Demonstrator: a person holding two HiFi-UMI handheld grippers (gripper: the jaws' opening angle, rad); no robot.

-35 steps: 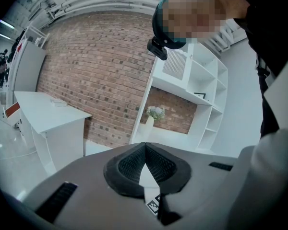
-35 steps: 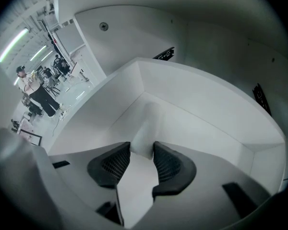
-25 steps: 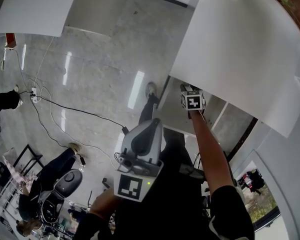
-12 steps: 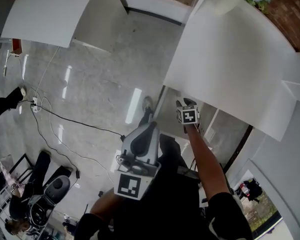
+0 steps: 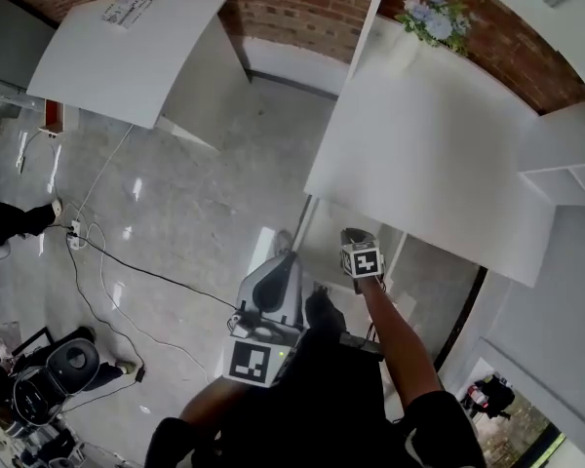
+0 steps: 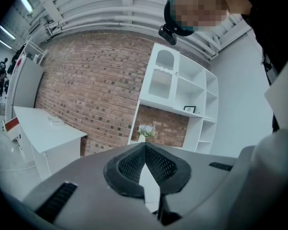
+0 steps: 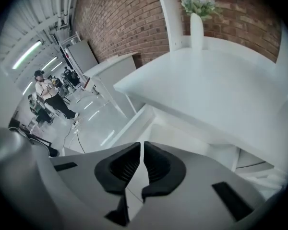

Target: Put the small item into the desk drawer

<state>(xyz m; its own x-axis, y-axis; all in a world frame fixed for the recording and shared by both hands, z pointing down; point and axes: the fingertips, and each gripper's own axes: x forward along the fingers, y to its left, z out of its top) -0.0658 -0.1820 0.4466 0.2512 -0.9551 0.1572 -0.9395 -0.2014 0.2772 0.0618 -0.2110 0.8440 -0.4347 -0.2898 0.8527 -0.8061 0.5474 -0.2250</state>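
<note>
The white desk (image 5: 439, 144) fills the right of the head view, and its open drawer (image 5: 324, 224) shows under the front edge. My right gripper (image 5: 361, 259) hangs just in front of that edge. In the right gripper view its jaws are closing, the pads almost together with only a thin slit and nothing between them; the drawer's white wall (image 7: 134, 123) lies straight beyond them. My left gripper (image 5: 268, 310) is held lower and to the left, over the floor, with its pad tips (image 6: 145, 146) touching and empty. No small item shows in any view.
A vase of flowers (image 5: 429, 18) stands at the desk's back by the brick wall. A second white desk (image 5: 127, 52) is at upper left, a white shelf unit (image 5: 565, 164) at right. A cable (image 5: 107, 261) crosses the floor. People (image 7: 50, 95) stand far left.
The head view has tilted up, so the brick wall and vase have come into sight. Both grippers sit lower in the picture, the right one still at the desk's front edge.
</note>
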